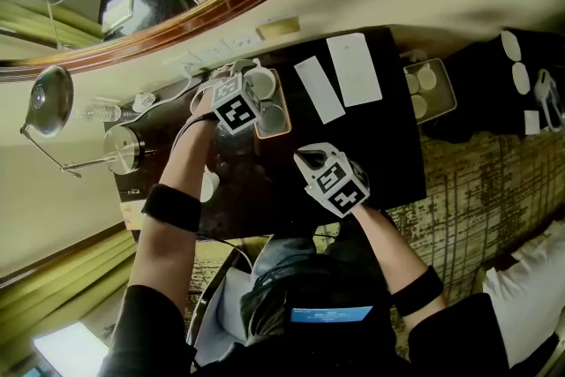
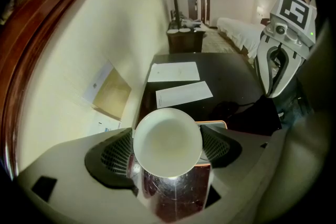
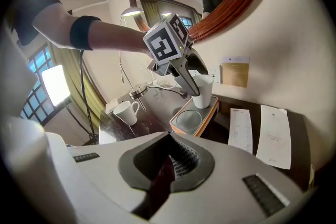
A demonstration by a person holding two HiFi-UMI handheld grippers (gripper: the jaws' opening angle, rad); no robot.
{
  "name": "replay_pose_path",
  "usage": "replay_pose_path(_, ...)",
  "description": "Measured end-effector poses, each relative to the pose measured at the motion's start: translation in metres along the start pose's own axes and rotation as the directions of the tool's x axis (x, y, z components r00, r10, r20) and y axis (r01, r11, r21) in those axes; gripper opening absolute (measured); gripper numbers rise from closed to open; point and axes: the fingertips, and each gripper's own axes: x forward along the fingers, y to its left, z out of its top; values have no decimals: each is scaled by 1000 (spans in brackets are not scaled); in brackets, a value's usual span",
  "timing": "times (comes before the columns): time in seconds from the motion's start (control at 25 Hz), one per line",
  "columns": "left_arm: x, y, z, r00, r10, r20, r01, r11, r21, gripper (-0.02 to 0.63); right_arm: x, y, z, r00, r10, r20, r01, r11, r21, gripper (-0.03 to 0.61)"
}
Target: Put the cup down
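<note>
Fingers [image 2: 111, 157] of the left gripper [image 2: 168, 162] are closed on the white cup [image 2: 167, 139], one pad against each side of its wall. The jaws stand wide because the cup fills the gap between them.

Left gripper view: the cup is upright and empty, with its mouth toward the camera. The rim of the orange-edged tray [image 2: 215, 124] shows just behind it. Beyond, two paper sheets [image 2: 184, 94] lie flat on the dark tabletop [image 2: 236, 84], near each other and not overlapping.

Right gripper view: the right gripper [image 3: 167, 168] has its jaws fully together with nothing between them. Ahead of it, the left gripper holds the cup at the far end of the tray. The cup base is level with the tray floor, but contact cannot be confirmed. A round dish [image 3: 189, 119] occupies the near end of the tray. A handled mug [image 3: 125, 112] stands on the tabletop left of the tray, apart from it.

Head view: both grippers are over the tabletop. The left gripper is at the tray, and the right gripper is nearer the person, apart from the tray. A second tray [image 1: 430, 88] sits beside the tabletop's right edge. A desk lamp [image 1: 48, 97] stands at the left.
</note>
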Motion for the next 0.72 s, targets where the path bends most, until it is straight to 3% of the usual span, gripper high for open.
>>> replay_pose_path(0.16,-7,1,9,999,30,28,-29,1000,-7,457,-4,2,-2,1000,3,3,-3,1000,-2,0)
replay_pose_path(0.6,-78,-17,26,982,141,126,-127,986,-112,455,-24,9,-5,1000,9,8,-8,1000,-26,0)
replay_pose_path(0.72,-108,-36,29,964,199,174,-174,973,-151,369,-34,17,-3,1000,14,14,-13,999,-45,0)
